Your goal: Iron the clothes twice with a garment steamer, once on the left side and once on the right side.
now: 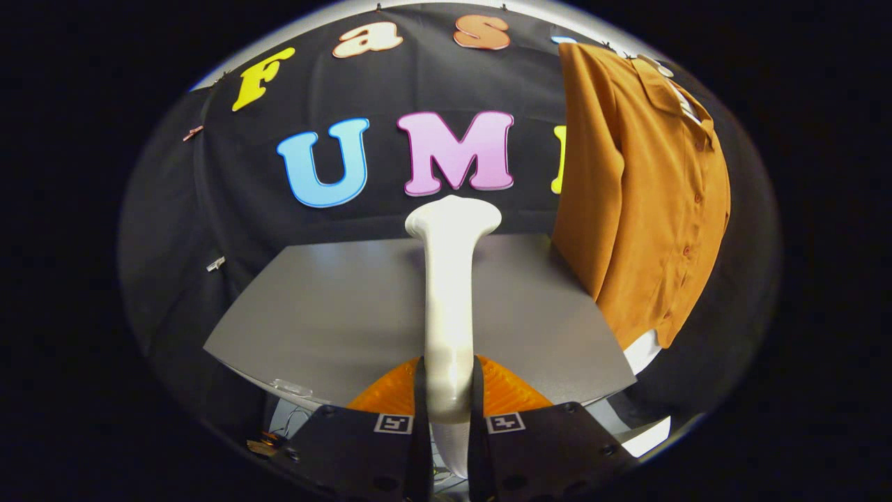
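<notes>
The gripper (448,401) pinches the white garment steamer (449,293) by its handle, both fingers pressed on it, its head raised above the grey table (334,314), while the orange shirt (648,188) hangs farther off to the right.

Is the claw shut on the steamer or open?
Shut on it: the claw has both fingers pressed against the white steamer handle, which stands upright between them.

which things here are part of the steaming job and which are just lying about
Part of the job:
- garment steamer, upright, clamped in the gripper
- orange shirt, hanging beyond the fingers, to their right

Just about:
- grey table
- small clear item at the table's near edge
- clips on the booth wall
</notes>
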Tool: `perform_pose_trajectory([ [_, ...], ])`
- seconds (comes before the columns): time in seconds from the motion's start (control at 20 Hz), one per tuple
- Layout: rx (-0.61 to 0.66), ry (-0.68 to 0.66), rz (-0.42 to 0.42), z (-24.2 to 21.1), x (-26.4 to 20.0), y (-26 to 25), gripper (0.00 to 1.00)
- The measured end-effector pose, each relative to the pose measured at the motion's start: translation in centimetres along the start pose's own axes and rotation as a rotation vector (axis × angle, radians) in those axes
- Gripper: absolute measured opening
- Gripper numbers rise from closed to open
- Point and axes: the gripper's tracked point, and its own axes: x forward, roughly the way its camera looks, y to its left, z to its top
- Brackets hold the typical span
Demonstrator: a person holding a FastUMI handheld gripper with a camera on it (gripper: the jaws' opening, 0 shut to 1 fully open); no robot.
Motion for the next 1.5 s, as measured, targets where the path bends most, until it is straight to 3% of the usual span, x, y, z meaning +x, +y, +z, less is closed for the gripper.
perform_pose_trajectory([
  [0.45,-0.009,-0.391,0.034,8.3,-11.2,-1.6,0.23],
  [0.7,0.016,-0.575,-0.003,11.2,-18.4,-6.0,0.23],
  [0.9,-0.02,-0.651,-0.031,12.3,-21.2,-10.2,0.23],
  [1.15,-0.017,-0.691,-0.045,12.7,-20.7,-15.3,0.22],
  [1.5,-0.008,-0.697,-0.041,13.0,-16.4,-20.8,0.23],
])
